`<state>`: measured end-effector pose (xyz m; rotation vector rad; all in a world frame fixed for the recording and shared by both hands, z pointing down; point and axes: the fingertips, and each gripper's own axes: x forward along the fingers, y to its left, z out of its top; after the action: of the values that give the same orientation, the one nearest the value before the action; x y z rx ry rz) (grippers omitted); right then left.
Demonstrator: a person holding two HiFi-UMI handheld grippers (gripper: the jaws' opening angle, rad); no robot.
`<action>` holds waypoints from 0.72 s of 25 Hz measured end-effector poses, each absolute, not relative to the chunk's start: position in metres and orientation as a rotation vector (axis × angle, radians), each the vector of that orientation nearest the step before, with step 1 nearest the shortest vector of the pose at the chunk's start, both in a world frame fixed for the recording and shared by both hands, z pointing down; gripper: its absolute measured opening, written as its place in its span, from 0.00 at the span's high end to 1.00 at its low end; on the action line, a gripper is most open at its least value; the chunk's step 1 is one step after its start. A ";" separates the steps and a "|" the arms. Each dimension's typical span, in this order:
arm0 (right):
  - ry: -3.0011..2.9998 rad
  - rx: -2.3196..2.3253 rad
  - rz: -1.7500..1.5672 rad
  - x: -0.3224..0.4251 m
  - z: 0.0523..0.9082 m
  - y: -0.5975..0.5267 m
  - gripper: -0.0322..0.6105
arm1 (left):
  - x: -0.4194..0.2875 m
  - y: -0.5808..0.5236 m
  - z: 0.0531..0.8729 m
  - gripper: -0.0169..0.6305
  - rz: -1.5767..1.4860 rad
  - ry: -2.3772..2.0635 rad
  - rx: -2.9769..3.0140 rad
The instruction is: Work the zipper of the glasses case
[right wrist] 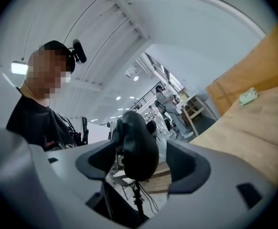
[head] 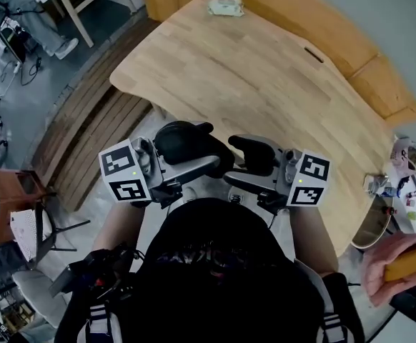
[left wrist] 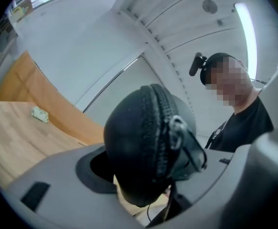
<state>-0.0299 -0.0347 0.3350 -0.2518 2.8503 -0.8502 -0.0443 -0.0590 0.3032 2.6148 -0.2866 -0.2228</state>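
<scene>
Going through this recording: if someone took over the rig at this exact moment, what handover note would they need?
Left gripper: shut on the glasses case, held in the air off the table, close to the person.
Right gripper: open; the case's end stands between its jaws with gaps on both sides.
Zipper: the stretch in sight looks closed, with the zipper pull on it; the rest is hidden.
Done: case lifted and held.
Left, probably: take the pull with the right gripper and run the zipper.

A left gripper (head: 191, 158) and a right gripper (head: 239, 166) are counted as two; one glasses case (head: 181, 140), one worktop (head: 265, 77) and one small packet (head: 226, 6) are seen.
</scene>
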 end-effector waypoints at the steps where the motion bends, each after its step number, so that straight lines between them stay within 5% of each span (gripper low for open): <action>1: 2.867 -0.237 -0.855 -0.033 0.337 -0.033 0.43 | -0.041 -0.057 0.304 0.54 -0.218 -0.277 2.618; 18: 2.857 -0.230 -1.010 -0.025 0.370 -0.016 0.49 | -0.018 -0.045 0.329 0.53 -0.137 -0.256 2.550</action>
<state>-0.0252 -0.0162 0.3695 -0.2302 2.8566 -1.0098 -0.0176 -0.0451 0.3285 2.5500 -0.2560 -0.1366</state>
